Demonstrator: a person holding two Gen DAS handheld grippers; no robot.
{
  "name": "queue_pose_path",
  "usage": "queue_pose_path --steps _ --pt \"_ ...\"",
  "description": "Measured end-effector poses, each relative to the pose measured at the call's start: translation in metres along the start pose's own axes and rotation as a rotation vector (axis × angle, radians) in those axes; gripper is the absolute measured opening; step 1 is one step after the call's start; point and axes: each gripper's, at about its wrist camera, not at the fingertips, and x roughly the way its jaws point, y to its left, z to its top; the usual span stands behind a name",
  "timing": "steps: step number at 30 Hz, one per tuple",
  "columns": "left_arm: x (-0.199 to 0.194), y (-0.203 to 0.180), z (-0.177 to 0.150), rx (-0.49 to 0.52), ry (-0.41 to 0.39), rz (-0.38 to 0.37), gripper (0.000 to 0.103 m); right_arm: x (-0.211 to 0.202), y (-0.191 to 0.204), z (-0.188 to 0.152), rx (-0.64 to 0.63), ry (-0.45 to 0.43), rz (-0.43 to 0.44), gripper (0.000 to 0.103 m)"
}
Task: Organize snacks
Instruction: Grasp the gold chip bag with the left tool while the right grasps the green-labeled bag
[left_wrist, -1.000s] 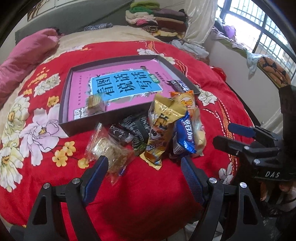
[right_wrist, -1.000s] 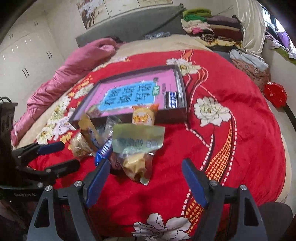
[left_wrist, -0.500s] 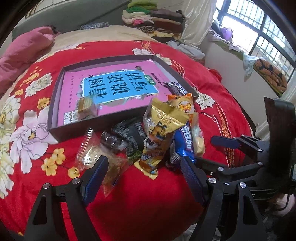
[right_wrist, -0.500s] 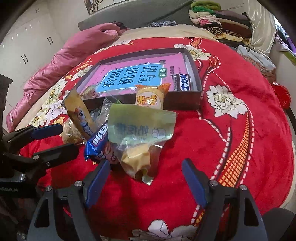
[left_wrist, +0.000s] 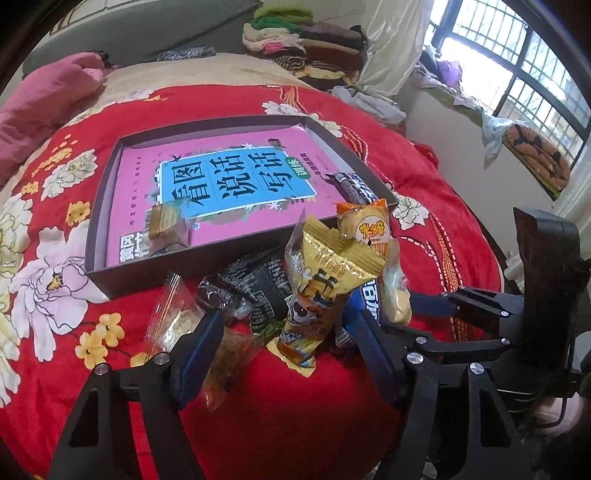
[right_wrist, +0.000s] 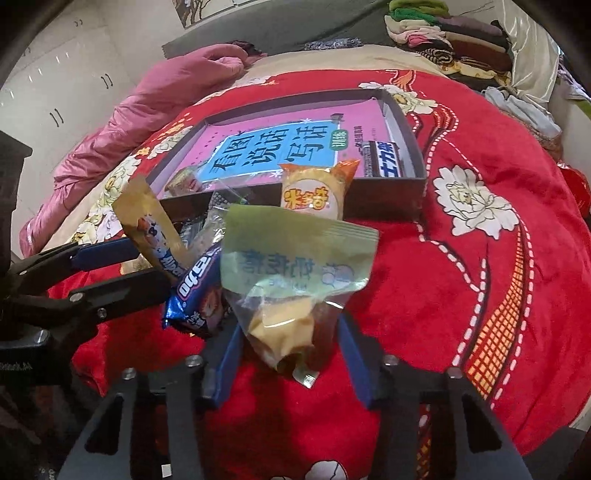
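Several snack packets lie heaped on the red blanket in front of a dark box (left_wrist: 96, 236) lined with a pink book. A chocolate bar (right_wrist: 384, 158) and a small gold wafer (left_wrist: 164, 221) lie inside the box. My right gripper (right_wrist: 291, 332) is closing on a green-topped clear pastry packet (right_wrist: 295, 258), its pads meeting the packet's sides. My left gripper (left_wrist: 286, 328) is also closing. The lower end of a gold packet (left_wrist: 325, 280) stands between its fingers untouched, and a clear biscuit packet (left_wrist: 173, 325) lies by its left finger. A blue biscuit packet (right_wrist: 195, 284) lies between the two grippers.
An orange rice-cracker packet (right_wrist: 314, 192) leans on the box's front wall, and a black packet (left_wrist: 258, 284) lies beside it. A pink quilt (right_wrist: 122, 122) is bunched at the left. Folded clothes (left_wrist: 295, 40) are piled at the back. The bed's near edge is just below the grippers.
The right jaws have narrowed from wide apart to the sides of the pastry packet, and the gripper has sunk toward the pile. The left jaws have narrowed slightly.
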Motion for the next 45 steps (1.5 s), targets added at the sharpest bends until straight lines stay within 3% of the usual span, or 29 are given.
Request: queue_pose_path --steps 7,18,26,32,45 --pt "0.003 -0.003 0.006 0.012 -0.009 -0.03 0.058 -0.002 -0.003 0.001 0.02 -0.01 0.03 0.041" --pt "0.011 -0.006 0.014 0.016 -0.01 -0.061 0.043 -0.008 -0.005 0.002 0.037 -0.027 0.048 0.037" --pt "0.018 -0.004 0.014 0.006 0.005 -0.106 0.024 -0.017 -0.011 0.003 0.066 -0.056 0.073 0.037" --pt "0.013 0.004 0.012 -0.025 -0.008 -0.118 0.018 -0.024 -0.013 0.005 0.073 -0.089 0.064 0.037" --pt "-0.02 0.022 0.006 -0.081 -0.046 -0.098 0.016 -0.034 -0.015 0.006 0.072 -0.126 0.055 0.037"
